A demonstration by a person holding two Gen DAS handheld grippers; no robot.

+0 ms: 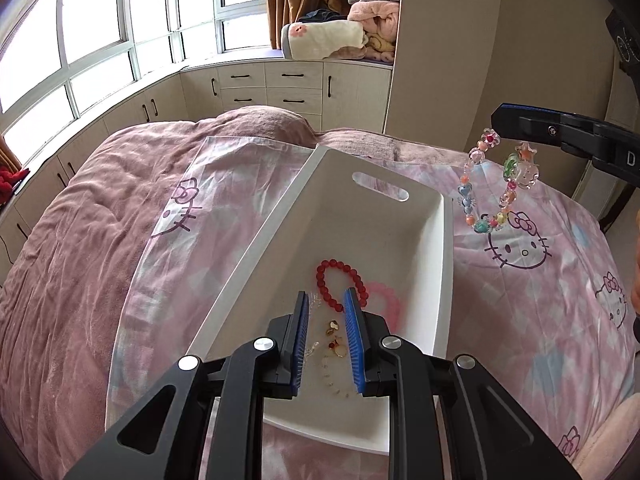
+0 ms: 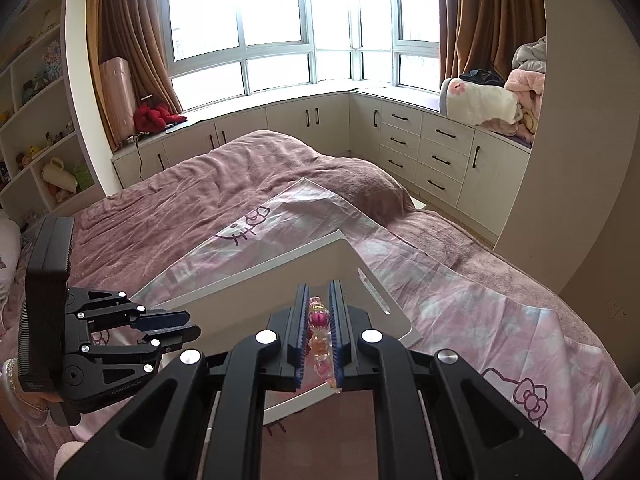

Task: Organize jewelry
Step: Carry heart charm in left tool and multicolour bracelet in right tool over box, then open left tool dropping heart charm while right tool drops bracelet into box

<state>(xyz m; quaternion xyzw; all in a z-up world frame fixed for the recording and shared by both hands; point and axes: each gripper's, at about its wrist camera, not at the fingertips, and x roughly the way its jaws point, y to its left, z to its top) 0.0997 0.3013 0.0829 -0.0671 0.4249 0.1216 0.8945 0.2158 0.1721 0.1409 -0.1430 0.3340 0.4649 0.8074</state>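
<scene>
A white tray (image 1: 400, 240) lies on the bed. In it are a red bead bracelet (image 1: 340, 280), a pink bracelet (image 1: 386, 306), and small gold rings (image 1: 335, 338) with a thin chain. My left gripper (image 1: 328, 300) hangs open and empty just above the tray's near end, over the rings. My right gripper (image 2: 318, 292) is shut on a colourful bead bracelet (image 2: 320, 336). In the left wrist view that bracelet (image 1: 496, 184) dangles from the right gripper (image 1: 504, 122) in the air, beyond the tray's right rim. The tray also shows in the right wrist view (image 2: 280, 276).
The tray rests on a pink Hello Kitty cloth (image 1: 520, 248) spread over a mauve bedspread (image 1: 80, 240). Cream cabinets (image 2: 420, 140) and bay windows stand behind the bed. Folded blankets (image 1: 348, 36) lie on the window seat. Shelves (image 2: 36, 120) stand at the left.
</scene>
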